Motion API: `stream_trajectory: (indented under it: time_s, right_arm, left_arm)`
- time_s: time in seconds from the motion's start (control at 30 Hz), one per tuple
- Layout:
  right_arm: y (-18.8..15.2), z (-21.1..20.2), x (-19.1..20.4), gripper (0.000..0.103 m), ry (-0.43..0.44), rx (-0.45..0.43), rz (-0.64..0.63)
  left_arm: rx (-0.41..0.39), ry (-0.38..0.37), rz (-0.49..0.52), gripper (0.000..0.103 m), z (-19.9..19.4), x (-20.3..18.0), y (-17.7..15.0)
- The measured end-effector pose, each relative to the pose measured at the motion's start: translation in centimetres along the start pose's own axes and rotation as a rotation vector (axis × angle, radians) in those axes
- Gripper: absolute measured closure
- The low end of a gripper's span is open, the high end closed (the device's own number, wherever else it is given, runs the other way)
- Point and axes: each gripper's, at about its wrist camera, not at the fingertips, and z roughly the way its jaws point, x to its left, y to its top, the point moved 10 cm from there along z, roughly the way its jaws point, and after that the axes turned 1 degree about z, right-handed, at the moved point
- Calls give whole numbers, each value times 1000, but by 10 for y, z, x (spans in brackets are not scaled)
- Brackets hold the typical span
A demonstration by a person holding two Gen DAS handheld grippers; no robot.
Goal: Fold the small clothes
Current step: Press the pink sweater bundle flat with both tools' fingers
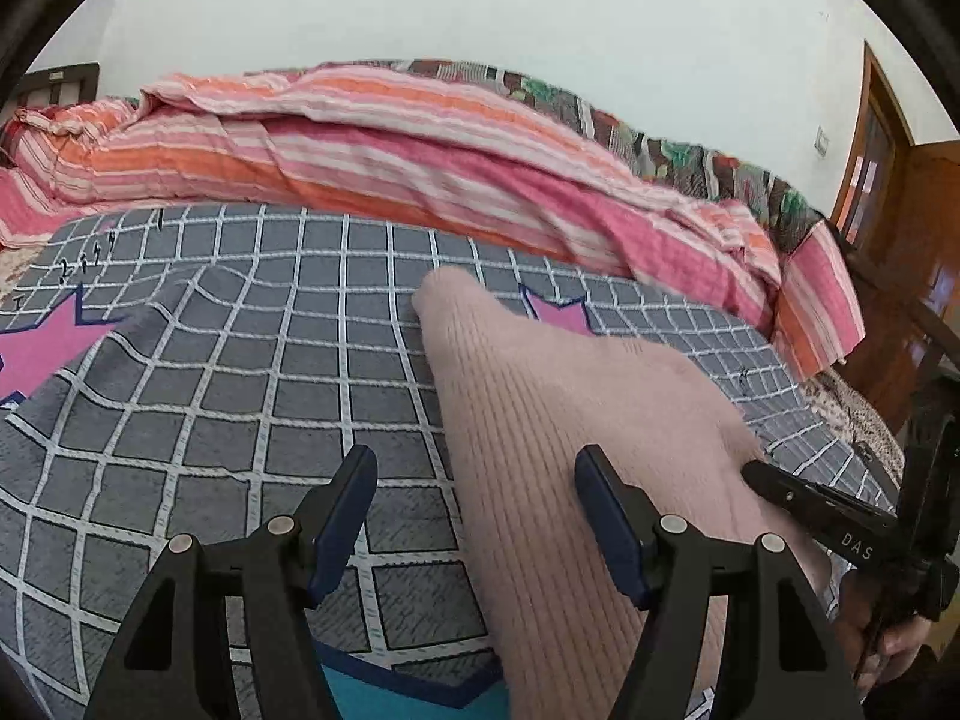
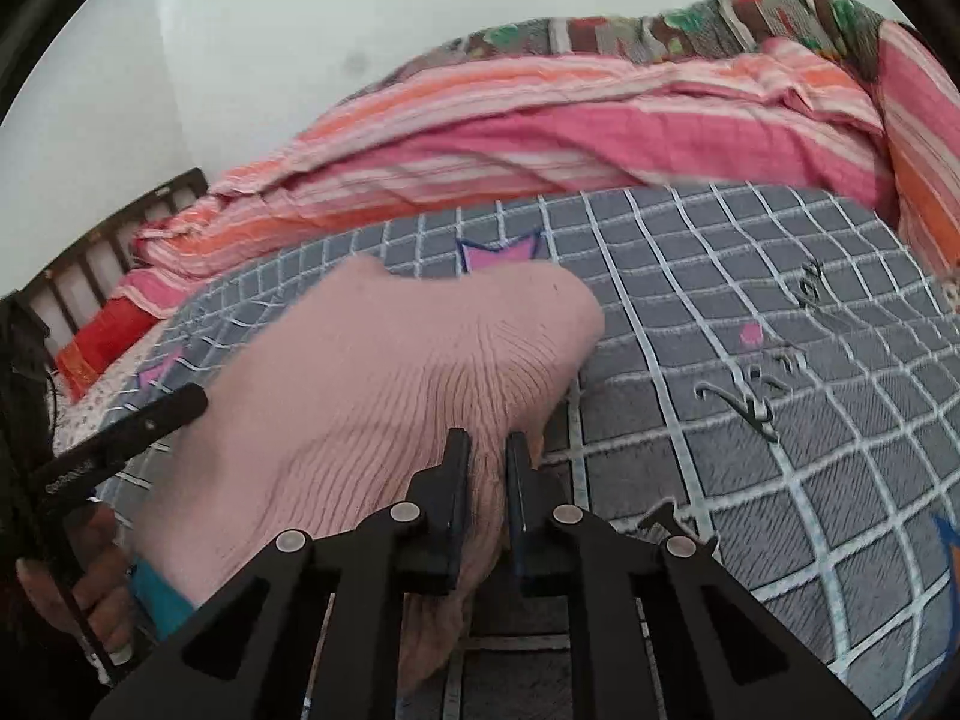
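Pale pink ribbed garment point(image 1: 540, 420) on grey white-checked bedspread point(image 1: 240, 360) beside pink-and-orange striped blanket point(image 1: 420, 150).

Striped pink quilt point(image 1: 420, 138) bunched behind the grey checked bedsheet point(image 1: 240, 360).

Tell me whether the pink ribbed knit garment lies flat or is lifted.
Partly lifted: the pink ribbed knit garment bunches up into the right gripper, whose jaws pinch it.

My pink knit garment point(image 1: 558, 420) runs off the bottom edge, blurred at its far tip; my right gripper point(image 2: 487, 450) hides the pinched fold.
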Motion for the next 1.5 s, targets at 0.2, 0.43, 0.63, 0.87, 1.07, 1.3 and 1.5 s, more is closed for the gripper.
stream_trajectory:
  time_s: [0.2,0.43,0.63,0.87,1.07,1.3,1.5]
  right_arm:
    - [0,-2,3,89,-47,-13,-43]
    - [10,-9,0,76,-33,-41,-22]
    - [7,2,2,75,-59,-39,-23]
    - [-1,3,-6,75,-92,-20,0]
    - [-1,3,-6,75,-110,-18,-2]
    - [-8,-3,-8,75,-101,2,35]
    - [4,-8,-8,67,-85,30,80]
  left_arm:
    - [1,48,48,34,4,-2,-3]
    - [16,47,35,34,6,2,-5]
    - [23,51,44,34,7,2,-6]
    - [24,38,47,34,4,0,-7]
    - [26,34,48,34,4,-1,-7]
    - [41,21,43,34,4,0,-6]
    - [37,30,54,34,0,0,-7]
